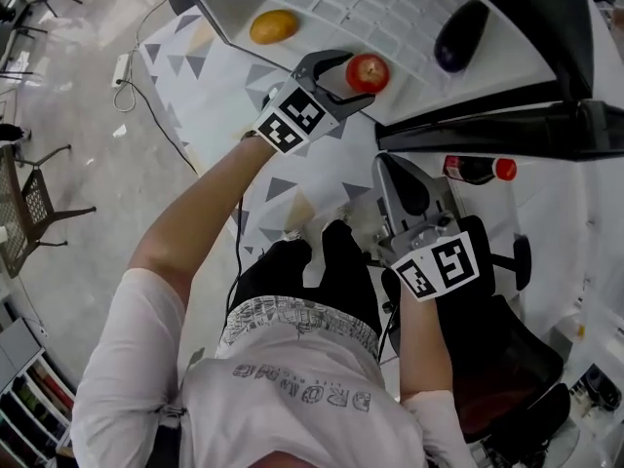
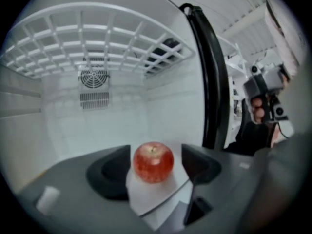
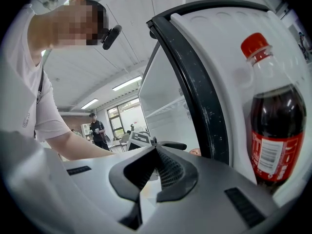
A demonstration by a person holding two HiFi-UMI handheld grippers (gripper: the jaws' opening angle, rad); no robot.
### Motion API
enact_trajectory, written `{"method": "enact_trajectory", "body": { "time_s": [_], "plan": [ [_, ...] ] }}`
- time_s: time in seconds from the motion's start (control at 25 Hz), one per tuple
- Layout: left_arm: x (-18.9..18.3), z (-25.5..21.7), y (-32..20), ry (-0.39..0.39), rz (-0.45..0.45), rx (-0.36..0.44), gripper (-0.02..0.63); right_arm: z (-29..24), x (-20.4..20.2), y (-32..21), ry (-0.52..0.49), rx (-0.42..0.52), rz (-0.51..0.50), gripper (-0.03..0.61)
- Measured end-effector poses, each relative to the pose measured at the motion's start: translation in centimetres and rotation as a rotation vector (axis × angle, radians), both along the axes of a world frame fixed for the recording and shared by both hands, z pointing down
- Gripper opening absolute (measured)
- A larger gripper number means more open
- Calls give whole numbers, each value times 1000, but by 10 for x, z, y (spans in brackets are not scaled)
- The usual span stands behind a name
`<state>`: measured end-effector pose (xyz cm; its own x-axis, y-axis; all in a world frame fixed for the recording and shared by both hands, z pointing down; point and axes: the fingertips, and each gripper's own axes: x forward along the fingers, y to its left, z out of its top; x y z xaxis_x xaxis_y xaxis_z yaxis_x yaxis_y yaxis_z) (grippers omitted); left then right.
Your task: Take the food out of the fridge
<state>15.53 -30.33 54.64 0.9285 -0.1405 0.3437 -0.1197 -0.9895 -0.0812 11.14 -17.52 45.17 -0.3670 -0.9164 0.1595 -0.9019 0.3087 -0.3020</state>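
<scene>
Left gripper (image 1: 353,76), jaws spread around the apple (image 2: 153,162), should centre, then squeeze gently; right gripper (image 3: 157,172) stays out, jaws pressed together.

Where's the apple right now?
Head view, top centre: the apple sits on the fridge shelf, inside the open left claw, eggplant to its right.

A red apple (image 1: 368,72) lies on the white grid shelf (image 1: 390,8) of the open fridge. The left gripper (image 1: 341,78) reaches to the apple, and its fingers (image 1: 322,59) stand apart, one on each side of it. Left of the apple, on the same shelf, lies a yellow-orange fruit (image 1: 274,26). Right of the apple lies a dark purple eggplant (image 1: 461,35). Below and right of the apple, a cola bottle (image 1: 476,170) with a red cap sits in the fridge door. The right gripper (image 1: 398,175) is just beside this bottle.
</scene>
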Motion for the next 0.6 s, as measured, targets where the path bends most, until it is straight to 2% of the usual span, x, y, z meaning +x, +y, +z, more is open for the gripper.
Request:
{"method": "enact_trajectory", "body": {
  "time_s": [0.36,0.6],
  "plan": [
    [14,14,-2,-7,2,48,347,12,-3,6,32,15,-11,-5],
    [27,25,-9,-39,6,50,364,17,-1,8,26,20,-1,-5]
  ]
}}
